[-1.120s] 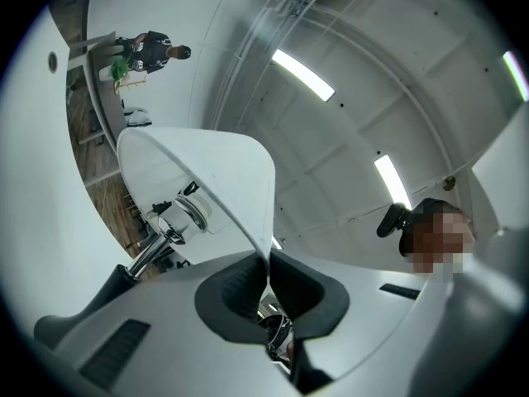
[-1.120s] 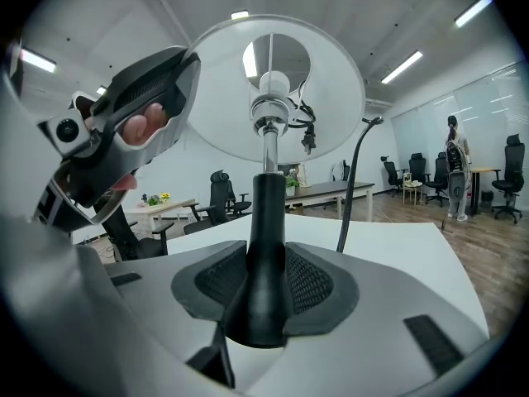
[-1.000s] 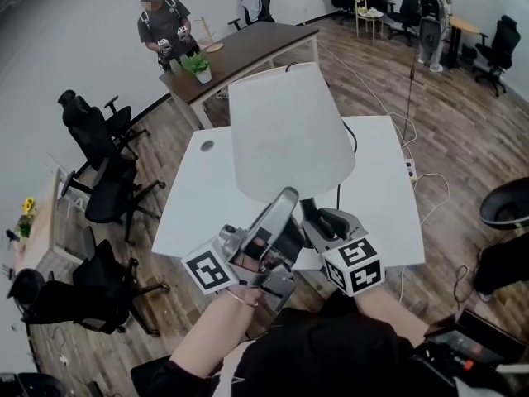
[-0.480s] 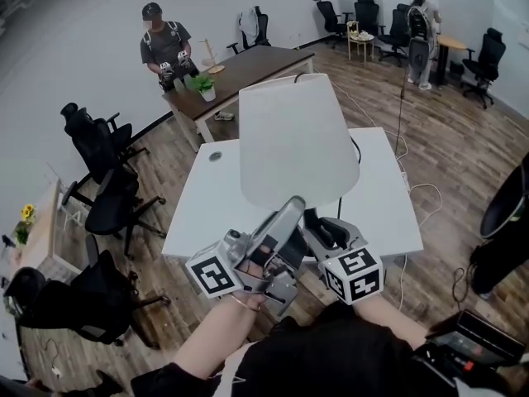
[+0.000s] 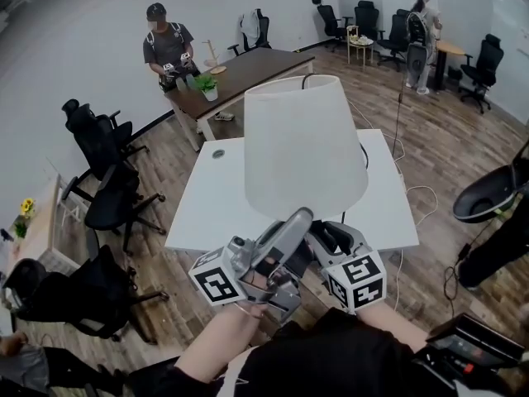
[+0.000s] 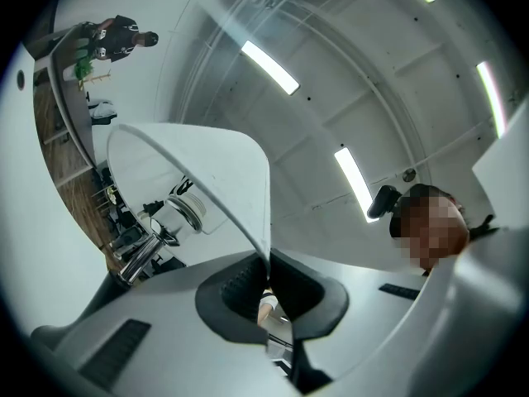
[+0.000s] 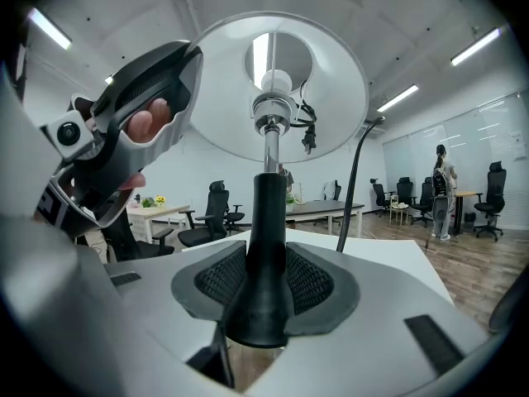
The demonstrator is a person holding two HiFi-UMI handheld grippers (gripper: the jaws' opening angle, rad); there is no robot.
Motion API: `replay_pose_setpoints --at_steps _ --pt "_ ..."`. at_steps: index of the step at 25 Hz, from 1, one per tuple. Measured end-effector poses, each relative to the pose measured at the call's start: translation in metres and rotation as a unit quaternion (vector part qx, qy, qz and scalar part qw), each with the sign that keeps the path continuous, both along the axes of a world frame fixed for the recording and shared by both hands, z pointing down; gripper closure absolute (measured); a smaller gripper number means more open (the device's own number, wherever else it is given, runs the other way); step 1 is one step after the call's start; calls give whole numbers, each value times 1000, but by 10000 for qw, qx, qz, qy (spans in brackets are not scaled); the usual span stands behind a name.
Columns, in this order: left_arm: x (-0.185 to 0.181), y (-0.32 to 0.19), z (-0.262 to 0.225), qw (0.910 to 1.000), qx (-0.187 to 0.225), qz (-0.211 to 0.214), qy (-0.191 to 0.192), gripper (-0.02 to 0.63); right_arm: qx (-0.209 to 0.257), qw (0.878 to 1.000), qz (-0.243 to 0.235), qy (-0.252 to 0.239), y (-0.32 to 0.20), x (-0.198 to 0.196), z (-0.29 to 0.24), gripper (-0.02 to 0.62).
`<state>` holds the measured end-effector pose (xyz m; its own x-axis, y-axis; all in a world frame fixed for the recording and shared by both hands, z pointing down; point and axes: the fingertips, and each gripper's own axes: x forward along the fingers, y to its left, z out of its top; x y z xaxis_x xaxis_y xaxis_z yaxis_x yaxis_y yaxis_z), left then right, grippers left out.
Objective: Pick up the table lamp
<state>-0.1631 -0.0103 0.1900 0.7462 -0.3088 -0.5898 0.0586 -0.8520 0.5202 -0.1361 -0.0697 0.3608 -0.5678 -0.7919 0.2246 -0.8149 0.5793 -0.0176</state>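
While it hangs in the air in the middle of the head view, the table lamp (image 5: 302,160) shows a big white shade (image 5: 296,122). It is smooth and plain, shaped like a cone with its top cut off. Below it lies a flat white table (image 5: 207,205).

Under the shade, in the right gripper view, a shiny metal rod (image 7: 270,151) runs down into a smooth black stem (image 7: 266,246) that gets wider at the bottom. A thin black cord (image 7: 357,172) curves beside it.

The right gripper (image 7: 264,284) squeezes that stem between its bumpy black rubber pads (image 7: 216,281). The left gripper (image 6: 266,284) pinches the thin bottom edge of the shade, jaws nearly together.

Both grippers come up from the lower middle of the head view, side by side. The left one tilts up toward the shade, and the right one is about level.
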Motion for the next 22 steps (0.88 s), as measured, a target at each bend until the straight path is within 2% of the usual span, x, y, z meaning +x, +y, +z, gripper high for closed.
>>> replay_pose_setpoints --at_steps 5,11,17,22 --pt "3 8 -3 9999 101 -24 -69 589 -2 10000 -84 3 3 0 -4 437" --pt "25 11 -2 9998 112 -146 -7 589 55 9998 -214 -9 7 23 -3 436" --pt "66 15 -3 9996 17 -291 15 589 -102 9990 -437 15 15 60 -1 434" --pt "100 30 -6 9993 86 -355 27 589 32 9985 -549 26 25 92 -6 431"
